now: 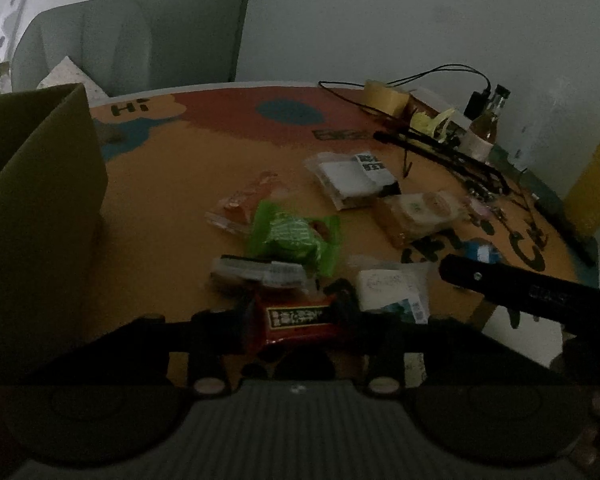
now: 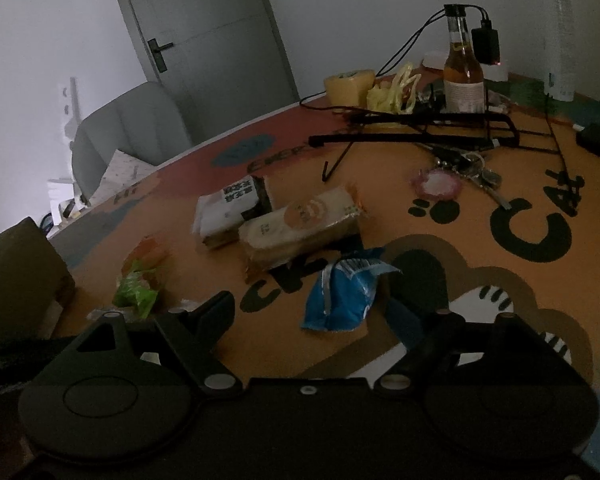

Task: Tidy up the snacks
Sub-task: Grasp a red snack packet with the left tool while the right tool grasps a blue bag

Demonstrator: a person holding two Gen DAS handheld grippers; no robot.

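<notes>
My left gripper (image 1: 294,306) is shut on a red snack packet (image 1: 296,320) with a yellow-framed label, low over the orange table mat (image 1: 172,184). Just beyond it lie a flat white packet (image 1: 260,272), a green packet (image 1: 292,236) and a small white packet (image 1: 384,286). My right gripper (image 2: 328,316) is open, its jaws either side of a blue packet (image 2: 344,296) without touching it. Farther back are a cracker pack (image 2: 300,224) and a white packet with a black label (image 2: 230,204). An open cardboard box (image 1: 40,200) stands at the left.
At the back right of the table are a black wire stand (image 2: 420,128), a glass bottle (image 2: 462,68), a yellow tape roll (image 2: 348,86), keys (image 2: 460,164) and cables. A yellow bottle (image 1: 594,184) stands at the right edge. A grey chair (image 2: 128,128) sits behind the table.
</notes>
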